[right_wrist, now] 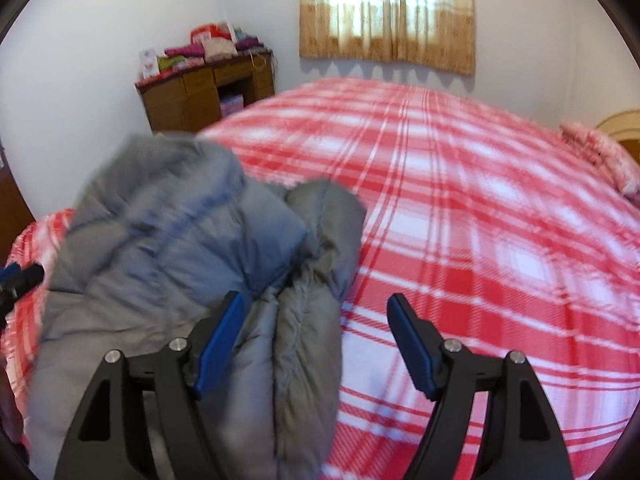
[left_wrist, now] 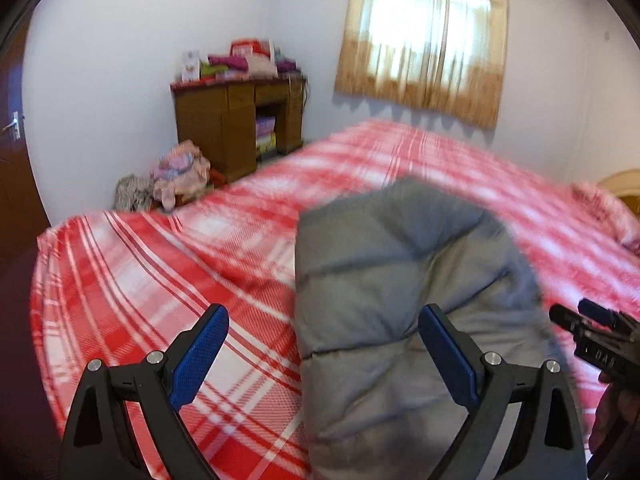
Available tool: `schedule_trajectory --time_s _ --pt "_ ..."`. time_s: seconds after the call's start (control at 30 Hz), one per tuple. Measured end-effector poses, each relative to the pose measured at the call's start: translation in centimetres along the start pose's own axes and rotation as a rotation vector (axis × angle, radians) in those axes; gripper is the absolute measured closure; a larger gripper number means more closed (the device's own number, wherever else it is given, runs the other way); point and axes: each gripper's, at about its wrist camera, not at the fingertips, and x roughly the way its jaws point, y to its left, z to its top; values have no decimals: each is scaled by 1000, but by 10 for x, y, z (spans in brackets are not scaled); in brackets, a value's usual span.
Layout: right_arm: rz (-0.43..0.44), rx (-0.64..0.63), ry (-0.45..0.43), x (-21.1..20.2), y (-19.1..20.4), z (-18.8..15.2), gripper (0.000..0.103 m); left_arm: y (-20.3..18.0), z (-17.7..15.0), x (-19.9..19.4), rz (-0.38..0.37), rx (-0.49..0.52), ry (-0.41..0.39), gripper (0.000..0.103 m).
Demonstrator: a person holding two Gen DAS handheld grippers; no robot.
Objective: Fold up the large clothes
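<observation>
A grey padded jacket [left_wrist: 400, 288] lies bunched on a bed with a red and white plaid cover [left_wrist: 160, 280]. My left gripper [left_wrist: 324, 356] is open above the jacket's left edge, its right finger over the grey fabric. In the right wrist view the jacket [right_wrist: 168, 248] lies at the left on the plaid cover [right_wrist: 480, 220]. My right gripper [right_wrist: 316, 344] is open over the jacket's right edge, holding nothing. The right gripper's tip [left_wrist: 588, 328] shows at the left wrist view's right edge. The left gripper's tip [right_wrist: 20, 276] shows at the right wrist view's left edge.
A wooden cabinet [left_wrist: 240, 128] with stacked clothes on top stands in the far corner, a pile of clothes [left_wrist: 180, 176] on the floor beside it. A curtained window [left_wrist: 424, 36] is on the far wall. A door [left_wrist: 12, 160] is at the left.
</observation>
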Motion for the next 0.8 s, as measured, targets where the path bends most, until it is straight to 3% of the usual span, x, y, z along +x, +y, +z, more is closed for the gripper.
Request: schedule_trajectory --time_s 0.3,0.43,0.8 --pt "-2 -31 -218 -132 17 5 8 -2 20 -116 -6 28 -177 7" --pt "13 -57 -256 -148 28 5 7 -4 25 -127 0 36 -210 7" --pt "28 -72 -252 -146 36 1 7 -5 18 -118 -2 49 -185 7"
